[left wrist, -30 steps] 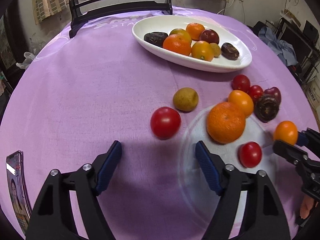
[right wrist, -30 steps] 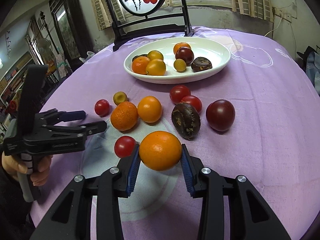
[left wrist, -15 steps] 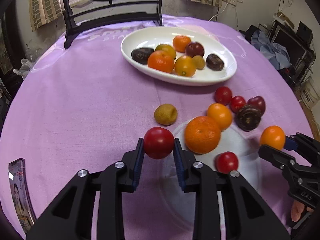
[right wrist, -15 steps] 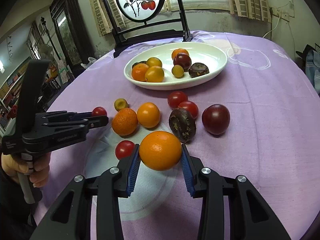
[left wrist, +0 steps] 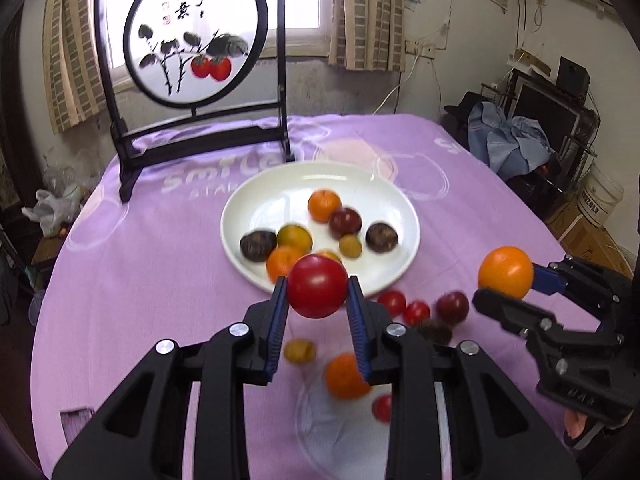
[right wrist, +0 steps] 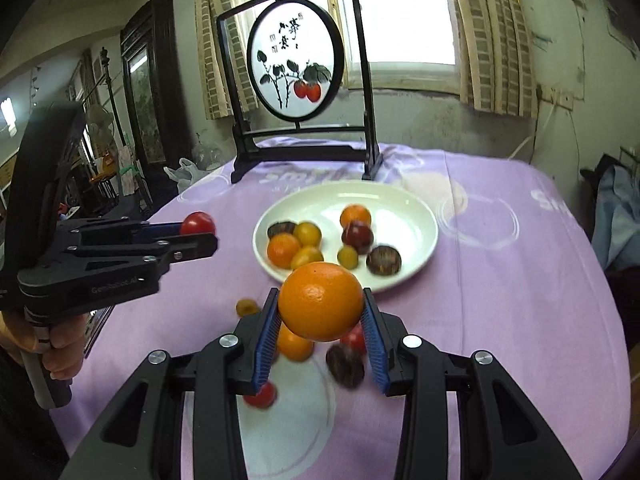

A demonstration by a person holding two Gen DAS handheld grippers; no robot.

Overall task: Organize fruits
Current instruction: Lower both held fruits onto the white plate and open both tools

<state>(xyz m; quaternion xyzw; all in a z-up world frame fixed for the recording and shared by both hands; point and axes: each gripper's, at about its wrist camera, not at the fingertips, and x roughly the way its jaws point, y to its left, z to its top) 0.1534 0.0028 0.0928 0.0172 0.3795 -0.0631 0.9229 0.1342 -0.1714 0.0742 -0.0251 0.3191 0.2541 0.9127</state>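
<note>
Both grippers risen off purple tablecloth [left wrist: 160, 248] since earlier frames. Left gripper [left wrist: 318, 312], then spread and empty, now pinches red tomato [left wrist: 317, 286] between blue pads, lifted clear of cloth. Right gripper [right wrist: 320, 320] clamps orange [right wrist: 320, 301], also aloft. Loose fruit lies blurred on cloth beneath. Farther: white plate [right wrist: 404, 208] holding oranges, plums, dark fruits. Beyond plate, painted round screen [left wrist: 194, 40] in black frame.
</note>
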